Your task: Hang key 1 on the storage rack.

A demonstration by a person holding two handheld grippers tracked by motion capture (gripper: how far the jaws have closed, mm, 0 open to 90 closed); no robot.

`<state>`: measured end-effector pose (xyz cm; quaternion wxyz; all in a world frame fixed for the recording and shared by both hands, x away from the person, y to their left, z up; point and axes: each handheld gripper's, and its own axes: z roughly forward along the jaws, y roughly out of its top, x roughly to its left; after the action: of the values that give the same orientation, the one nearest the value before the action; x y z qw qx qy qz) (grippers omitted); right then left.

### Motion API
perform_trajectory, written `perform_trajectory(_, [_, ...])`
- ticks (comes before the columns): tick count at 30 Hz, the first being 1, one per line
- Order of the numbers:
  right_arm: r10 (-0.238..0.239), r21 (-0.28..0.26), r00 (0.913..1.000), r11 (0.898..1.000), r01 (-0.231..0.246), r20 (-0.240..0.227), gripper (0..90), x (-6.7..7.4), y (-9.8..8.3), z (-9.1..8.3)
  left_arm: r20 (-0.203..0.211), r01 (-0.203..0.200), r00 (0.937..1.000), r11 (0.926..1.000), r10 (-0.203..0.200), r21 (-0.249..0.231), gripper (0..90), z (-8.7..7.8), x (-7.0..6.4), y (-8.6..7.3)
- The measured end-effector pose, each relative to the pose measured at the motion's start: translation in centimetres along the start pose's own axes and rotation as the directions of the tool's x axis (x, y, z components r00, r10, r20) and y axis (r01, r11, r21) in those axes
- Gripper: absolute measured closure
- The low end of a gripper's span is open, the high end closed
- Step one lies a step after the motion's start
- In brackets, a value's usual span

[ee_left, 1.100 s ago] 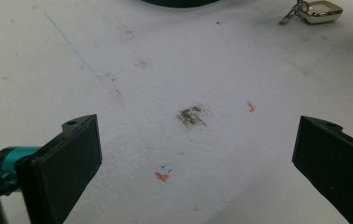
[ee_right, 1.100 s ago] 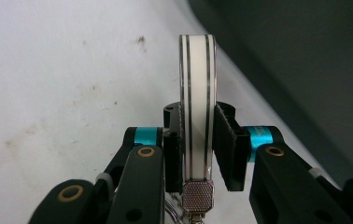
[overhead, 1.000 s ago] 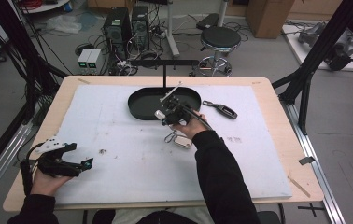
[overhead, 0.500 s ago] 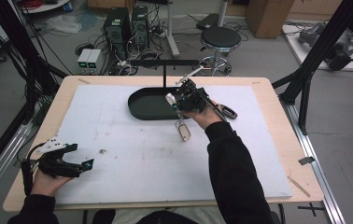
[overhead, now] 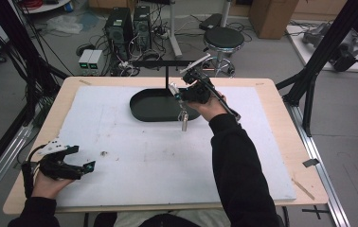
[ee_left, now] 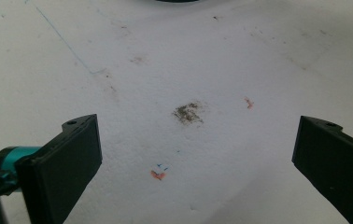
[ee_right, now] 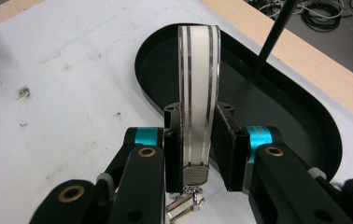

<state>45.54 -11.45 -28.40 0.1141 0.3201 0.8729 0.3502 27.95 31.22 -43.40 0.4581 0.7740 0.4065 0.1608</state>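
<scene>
My right gripper (ee_right: 195, 154) clamped on white striped strap (ee_right: 199, 93), held above black oval tray (overhead: 153, 108). My left gripper (overhead: 80, 161) wide open, empty, resting on white mat (overhead: 144, 156).

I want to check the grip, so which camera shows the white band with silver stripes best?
The right gripper view: the white band with silver stripes stands close up, pinched by the right gripper above the black oval tray. In the high view it is small, dangling beneath that gripper.
</scene>
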Motion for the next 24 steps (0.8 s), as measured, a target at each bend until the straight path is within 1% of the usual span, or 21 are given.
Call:
perform_trajectory(2, [0.002,0.014,0.9999,1.000,-0.002,-0.013,75.2,0.0,0.5,-0.2,0.003,0.004,1.0000,1.0000,-0.004,0.004,1.9,0.1,0.0,0.0])
perform_trajectory(3, [-0.014,0.015,0.9999,1.000,0.014,-0.006,75.2,0.1,0.7,-0.3,0.004,0.005,1.0000,1.0000,-0.005,0.005,1.9,0.1,0.0,0.0])
perform_trajectory(5, [-0.013,0.010,0.9999,1.000,0.013,-0.008,75.2,0.2,1.2,-0.6,0.005,0.006,1.0000,1.0000,-0.006,0.004,1.9,0.1,0.0,0.0])
perform_trajectory(10, [-0.031,-0.005,0.9995,1.000,0.031,0.010,75.2,0.0,2.5,-1.2,0.005,0.007,1.0000,1.0000,-0.007,0.004,1.9,0.1,0.0,-0.1])
perform_trajectory(13, [-0.024,0.002,0.9994,1.000,0.024,0.023,75.2,-0.5,2.9,-1.4,0.008,0.014,0.9999,0.9999,-0.014,0.007,1.9,0.2,0.1,-0.1])
perform_trajectory(14, [-0.022,0.001,0.9994,1.000,0.022,0.026,75.2,-0.8,3.1,-1.5,0.008,0.009,0.9999,0.9999,-0.009,0.009,1.9,0.2,0.1,-0.1])
perform_trajectory(16, [-0.022,-0.014,0.9993,1.000,0.023,0.030,75.2,-1.1,3.5,-1.8,0.011,0.010,0.9999,0.9999,-0.010,0.008,1.9,0.3,0.2,-0.1])
perform_trajectory(17, [-0.021,-0.031,0.9994,0.999,0.021,0.028,75.2,-1.5,3.8,-2.0,0.010,0.010,0.9999,0.9999,-0.011,0.010,1.9,0.4,0.2,-0.1])
perform_trajectory(20, [-0.010,-0.033,0.9995,0.999,0.011,0.028,75.2,-2.0,4.1,-2.1,0.010,0.014,0.9998,0.9999,-0.014,0.008,1.9,0.4,0.3,-0.1])
perform_trajectory(22, [-0.014,-0.029,0.9990,0.999,0.015,0.042,75.2,-2.5,4.6,-2.2,0.012,0.015,0.9998,0.9999,-0.015,0.006,1.9,0.4,0.3,-0.1])
perform_trajectory(24, [-0.013,-0.033,0.9990,0.999,0.014,0.042,75.2,-3.0,5.0,-2.2,0.014,0.014,0.9998,0.9999,-0.014,0.002,1.9,0.4,0.3,-0.1])
